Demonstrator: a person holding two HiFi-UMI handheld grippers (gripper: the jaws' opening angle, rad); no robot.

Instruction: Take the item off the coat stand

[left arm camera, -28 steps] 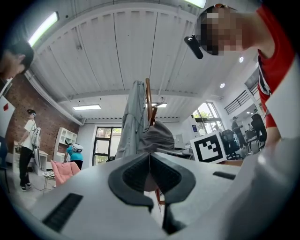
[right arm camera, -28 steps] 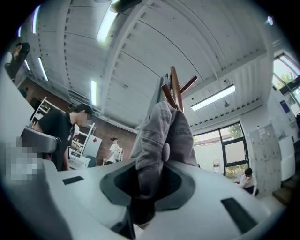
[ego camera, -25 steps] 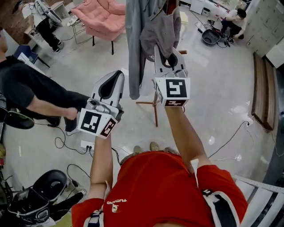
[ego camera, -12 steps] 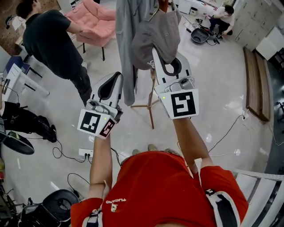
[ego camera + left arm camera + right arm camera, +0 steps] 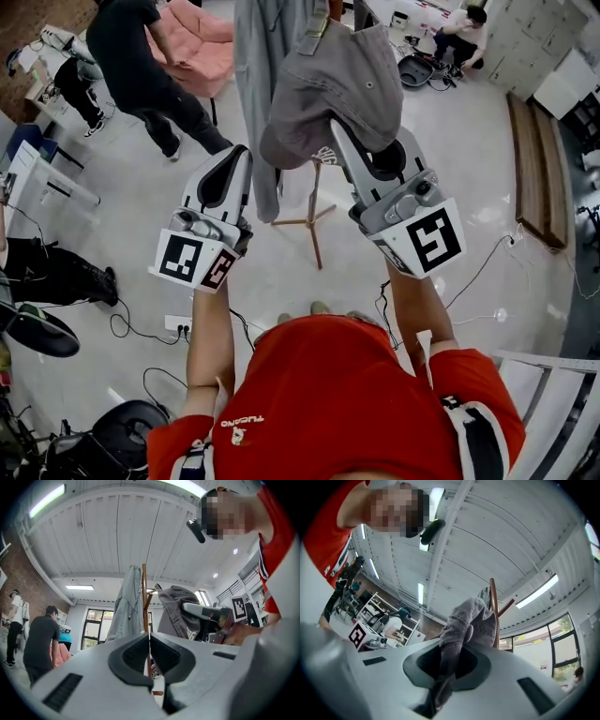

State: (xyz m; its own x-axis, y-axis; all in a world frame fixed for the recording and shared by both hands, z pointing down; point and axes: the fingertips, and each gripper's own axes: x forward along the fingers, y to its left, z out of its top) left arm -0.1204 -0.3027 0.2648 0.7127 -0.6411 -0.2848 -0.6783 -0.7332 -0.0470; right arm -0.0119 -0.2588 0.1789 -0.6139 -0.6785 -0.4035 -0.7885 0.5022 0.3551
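Now right tool (image 5: 449,667) clamps grey cap (image 5: 333,84); cap lettering (image 5: 325,156) illegible.

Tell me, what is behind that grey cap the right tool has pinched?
The wooden coat stand rises right behind the grey cap, with a grey coat hanging beside it. The cap hides where it meets the stand, so whether a peg holds it cannot be seen.
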